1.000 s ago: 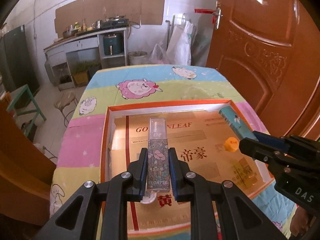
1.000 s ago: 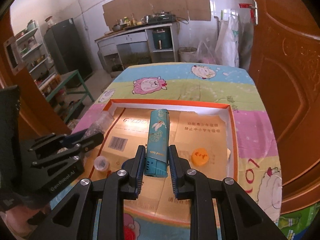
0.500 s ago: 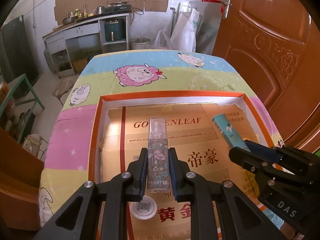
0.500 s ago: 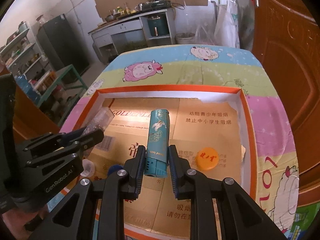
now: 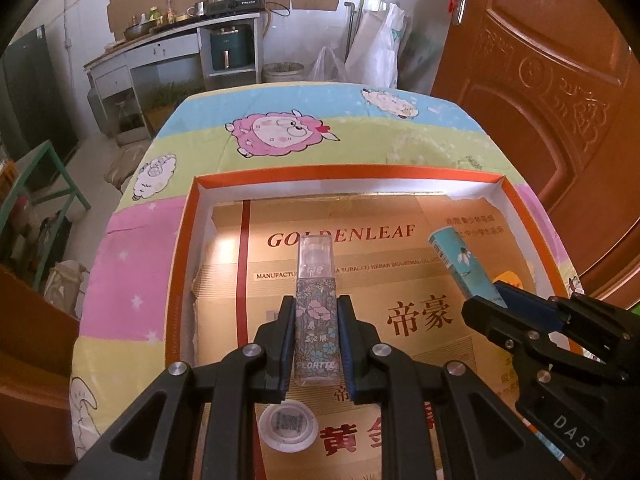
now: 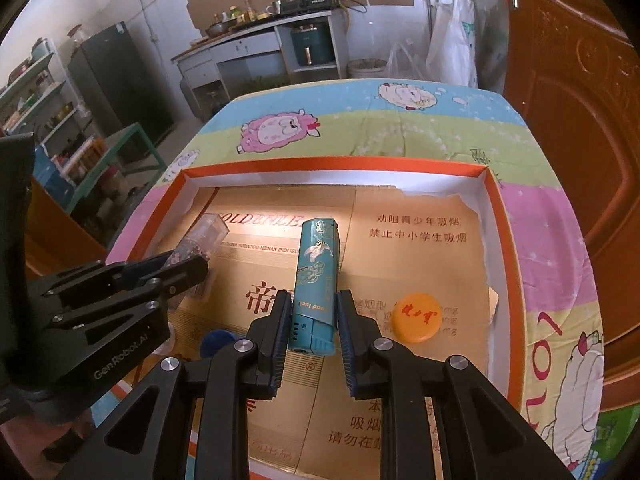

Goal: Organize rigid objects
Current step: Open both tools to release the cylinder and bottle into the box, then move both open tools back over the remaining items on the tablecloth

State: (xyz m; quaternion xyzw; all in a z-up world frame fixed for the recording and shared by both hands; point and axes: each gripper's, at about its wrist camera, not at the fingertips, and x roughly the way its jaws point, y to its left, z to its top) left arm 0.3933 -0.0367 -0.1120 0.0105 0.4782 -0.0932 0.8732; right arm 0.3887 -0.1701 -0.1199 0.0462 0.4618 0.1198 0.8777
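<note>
In the left wrist view, the left gripper is clamped on a floral-patterned lip-gloss tube with a clear cap, which it holds lengthwise over the shallow orange-rimmed tray. The tray is lined with flattened gold cardboard and sits on a table covered by a sheep-print cloth. A clear round lid lies on the cardboard just below the tube. At the right edge the right gripper comes in with a teal lighter.

In the right wrist view, the right gripper is closed on the teal lighter, pinched near its dark lower end, the body pointing away over the tray. An orange bottle cap lies on the cardboard just right of it, and a blue cap peeks out at the left. The left gripper carries the tube over the tray's left part.

Both items appear to be in the carrying stage, poised above the tray and not yet set down. The next move probably calls for lowering each onto a bare patch of cardboard, clear of the loose caps, before the jaws part.
</note>
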